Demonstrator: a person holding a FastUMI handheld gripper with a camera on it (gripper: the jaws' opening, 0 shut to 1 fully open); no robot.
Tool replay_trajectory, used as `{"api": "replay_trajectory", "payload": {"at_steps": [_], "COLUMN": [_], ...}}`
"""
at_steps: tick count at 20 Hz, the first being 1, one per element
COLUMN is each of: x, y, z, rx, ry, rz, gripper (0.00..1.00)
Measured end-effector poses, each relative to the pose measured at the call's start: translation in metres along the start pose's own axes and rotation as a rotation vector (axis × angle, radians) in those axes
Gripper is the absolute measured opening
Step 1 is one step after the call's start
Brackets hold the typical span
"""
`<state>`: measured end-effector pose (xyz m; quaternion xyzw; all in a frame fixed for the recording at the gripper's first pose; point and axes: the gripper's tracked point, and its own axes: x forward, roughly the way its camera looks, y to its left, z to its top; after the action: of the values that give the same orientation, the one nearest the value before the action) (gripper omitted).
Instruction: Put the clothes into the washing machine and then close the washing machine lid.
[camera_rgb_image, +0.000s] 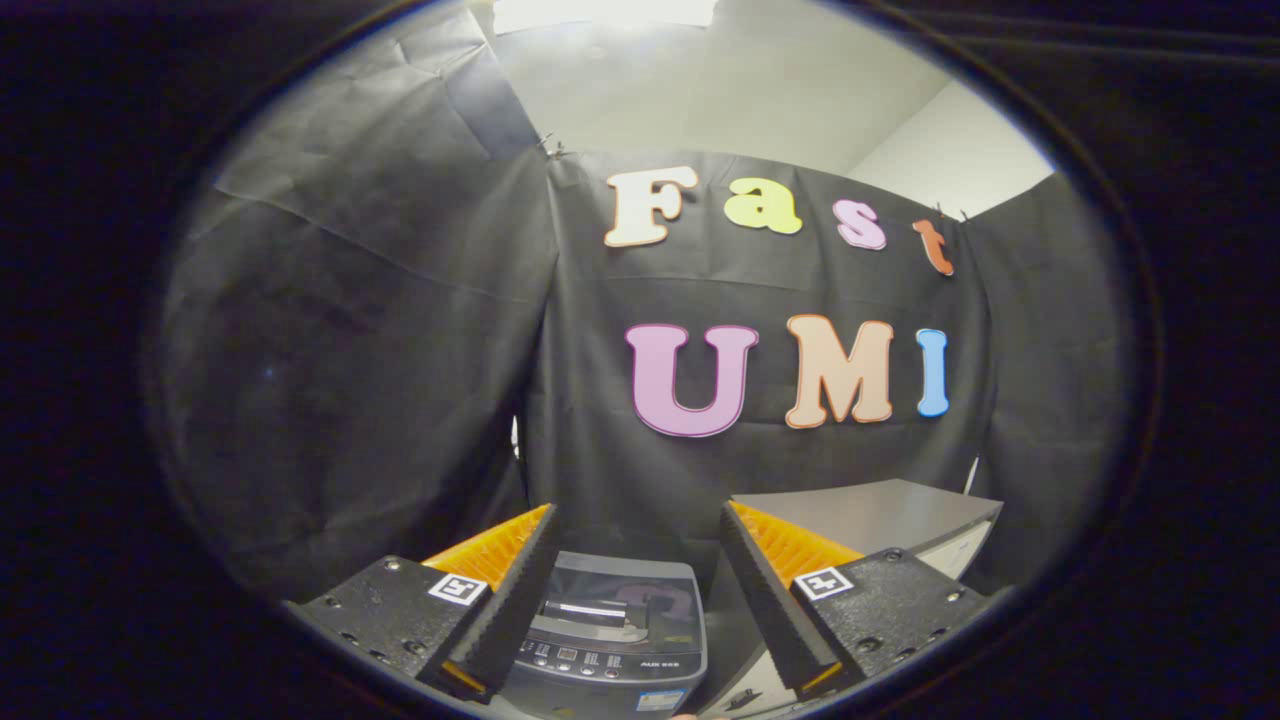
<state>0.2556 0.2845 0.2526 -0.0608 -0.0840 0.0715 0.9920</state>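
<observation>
Gripper view: tool (637, 590) wide open and empty, its 2 fingers framing the washing machine (610, 640) just ahead, glass lid apparently down. No clothes visible; a closed lid would likely block loading.

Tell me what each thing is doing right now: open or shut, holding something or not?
Gripper: jaws wide open, holding nothing.
Washing machine: standing upright below and between the jaws, lid shut flat.
Cabinet: standing beside the washing machine; whether it opens cannot be told.
</observation>
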Motion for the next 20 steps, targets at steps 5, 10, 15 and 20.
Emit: {"api": "replay_trajectory", "payload": {"at_steps": [5,10,15,20], "x": [-0.025,-0.051,-0.072,-0.085], "y": [-0.034,-0.058,-0.067,-0.054], "z": [-0.009,-0.035,-0.065,-0.089], "rx": [0.022,0.053,0.048,0.066], "ry": [-0.014,0.019,0.058,0.107], "rz": [-0.028,-0.038,-0.013,0.074], "gripper": [0.97,0.96,0.96,0.96]}}
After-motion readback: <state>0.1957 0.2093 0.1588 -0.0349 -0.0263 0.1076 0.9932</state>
